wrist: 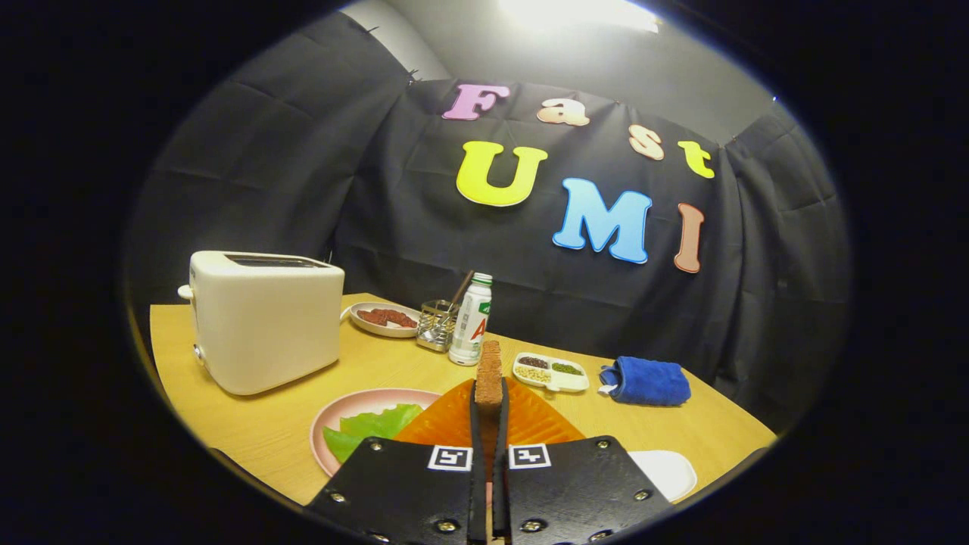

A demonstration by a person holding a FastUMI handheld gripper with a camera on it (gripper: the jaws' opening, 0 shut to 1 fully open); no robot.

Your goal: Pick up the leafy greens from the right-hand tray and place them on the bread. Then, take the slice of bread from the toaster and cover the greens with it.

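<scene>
Jaws (489,401) nearly closed, pinching an upright brown toast slice (489,372) on edge. Light wooden tabletop (265,424), black cloth walls. Left to right: cream plastic toaster (261,322); round pink plate (344,412) carrying crinkled green lettuce leaves (371,425), just left of the jaws; folded blue towel (646,381).

The table (250,431) has a smooth, matt wood-look top. The toaster (265,322) has a smooth plastic-looking shell with a soft sheen. The slice of bread (489,372), held edge-on with both fingers of the gripper (489,405) pressed on it, shows a rough, porous crust. The leafy greens (371,428) look glossy and crinkled, lying on a smooth pink plate (356,403). The bottle (471,322) is glossy plastic. The small basket (437,325) is shiny wire metal. The blue towel (647,381) is soft, matt, napped cloth. The divided dish (551,373) is smooth and glossy.
</scene>
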